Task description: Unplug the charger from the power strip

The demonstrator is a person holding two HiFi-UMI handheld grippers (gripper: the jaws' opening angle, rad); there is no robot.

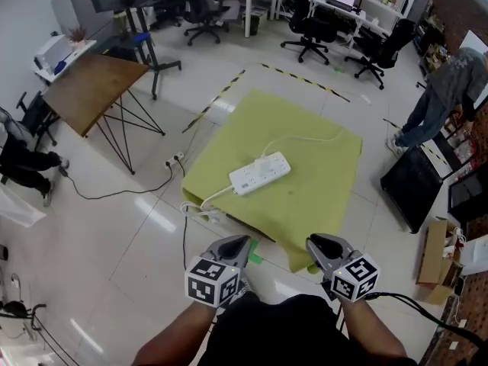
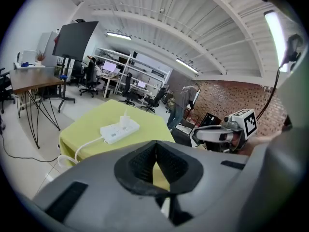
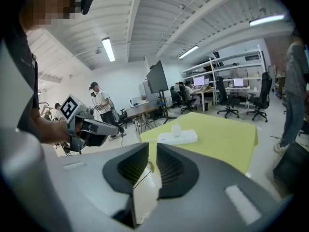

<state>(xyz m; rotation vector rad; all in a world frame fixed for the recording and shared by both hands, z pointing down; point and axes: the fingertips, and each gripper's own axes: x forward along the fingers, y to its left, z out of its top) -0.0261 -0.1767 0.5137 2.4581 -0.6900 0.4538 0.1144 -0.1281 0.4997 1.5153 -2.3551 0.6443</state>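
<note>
A white power strip (image 1: 260,173) lies in the middle of a table under a yellow-green cloth (image 1: 320,197). A white charger (image 1: 266,158) stands plugged into it, and its thin white cable (image 1: 305,138) runs toward the far edge. Both grippers hover short of the table's near edge, well apart from the strip. My left gripper (image 1: 242,241) is shut and empty, its tips touching (image 2: 155,146). My right gripper (image 1: 314,242) shows a narrow slit between its pads (image 3: 152,149), with nothing in it. The strip (image 2: 119,129) (image 3: 177,137) and charger (image 2: 125,120) (image 3: 176,130) lie ahead in both gripper views.
The strip's own white cord (image 1: 200,208) hangs off the near left edge to the floor. A wooden table (image 1: 91,90) and a screen stand (image 1: 145,36) are at the left. A person (image 1: 450,90), a black panel (image 1: 412,185) and a cardboard box (image 1: 436,261) are at the right.
</note>
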